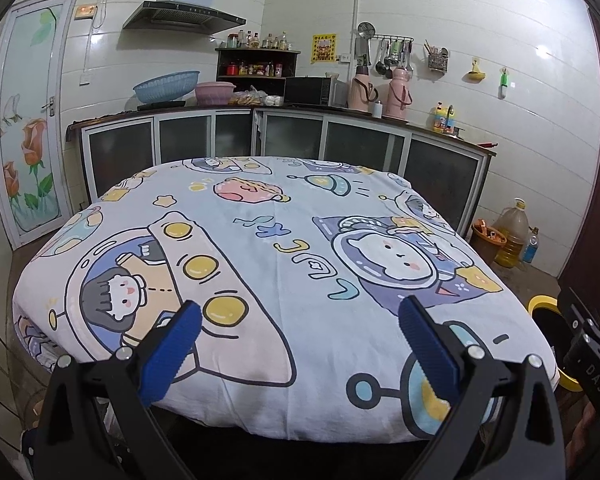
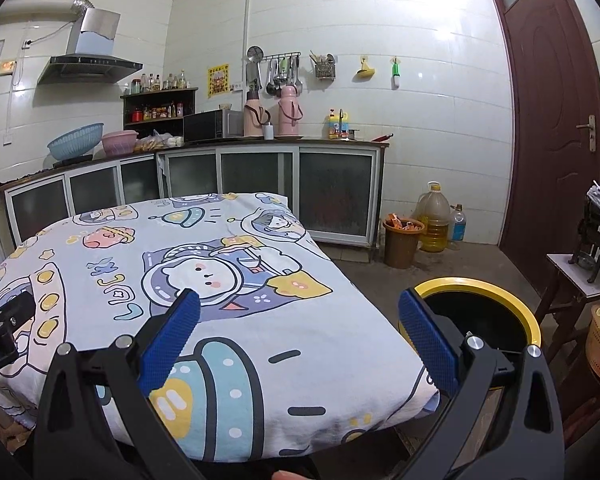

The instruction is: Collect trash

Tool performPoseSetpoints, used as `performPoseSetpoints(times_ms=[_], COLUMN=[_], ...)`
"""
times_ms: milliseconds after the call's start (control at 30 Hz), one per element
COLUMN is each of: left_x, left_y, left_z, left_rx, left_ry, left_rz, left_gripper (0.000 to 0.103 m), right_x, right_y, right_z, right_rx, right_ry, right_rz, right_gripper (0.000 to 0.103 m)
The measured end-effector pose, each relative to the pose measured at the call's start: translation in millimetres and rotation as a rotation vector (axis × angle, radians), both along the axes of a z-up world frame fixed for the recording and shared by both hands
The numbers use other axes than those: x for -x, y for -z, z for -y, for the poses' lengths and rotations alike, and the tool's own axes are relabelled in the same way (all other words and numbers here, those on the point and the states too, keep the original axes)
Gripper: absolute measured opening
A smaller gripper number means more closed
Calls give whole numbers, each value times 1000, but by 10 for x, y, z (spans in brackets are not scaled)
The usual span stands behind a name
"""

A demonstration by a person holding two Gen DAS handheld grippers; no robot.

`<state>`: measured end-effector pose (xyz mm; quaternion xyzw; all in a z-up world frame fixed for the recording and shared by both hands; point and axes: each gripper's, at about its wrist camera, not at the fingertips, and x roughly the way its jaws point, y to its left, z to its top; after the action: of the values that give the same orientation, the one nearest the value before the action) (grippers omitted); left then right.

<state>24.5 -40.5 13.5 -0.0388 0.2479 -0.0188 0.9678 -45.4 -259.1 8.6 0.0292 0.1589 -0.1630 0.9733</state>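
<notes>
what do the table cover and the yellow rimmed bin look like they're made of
Table cover: soft woven cloth, matte, printed with cartoons; it creases and drapes over the edge. Yellow-rimmed bin: probably plastic, since the rim looks smooth and slightly glossy; the dark inside could be a liner, hard to tell.

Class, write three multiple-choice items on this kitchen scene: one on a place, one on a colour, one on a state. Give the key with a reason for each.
1. Where is the yellow-rimmed bin?
A. on the table
B. on the floor, right of the table
C. on the counter

2. What colour are the two flasks on the counter?
A. pink
B. green
C. black

3. How is the right claw?
A. shut on trash
B. shut, empty
C. open, empty

Key: B, the bin stands beside the table's right edge; A, both flasks are pink; C, the fingers stand apart with nothing between.
</notes>
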Motion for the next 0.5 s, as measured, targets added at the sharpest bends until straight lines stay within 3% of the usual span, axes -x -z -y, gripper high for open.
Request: performPoseSetpoints(times_ms=[500], left_x=[30], left_y=[-24], left_z=[53], left_rx=[-9], left_ry=[15], left_rz=[10], left_gripper=[95], right_x=[13], right_y=[24], right_z=[44], right_rx=[-14], right_ry=[3], right_rz=[-4], right_gripper=[95])
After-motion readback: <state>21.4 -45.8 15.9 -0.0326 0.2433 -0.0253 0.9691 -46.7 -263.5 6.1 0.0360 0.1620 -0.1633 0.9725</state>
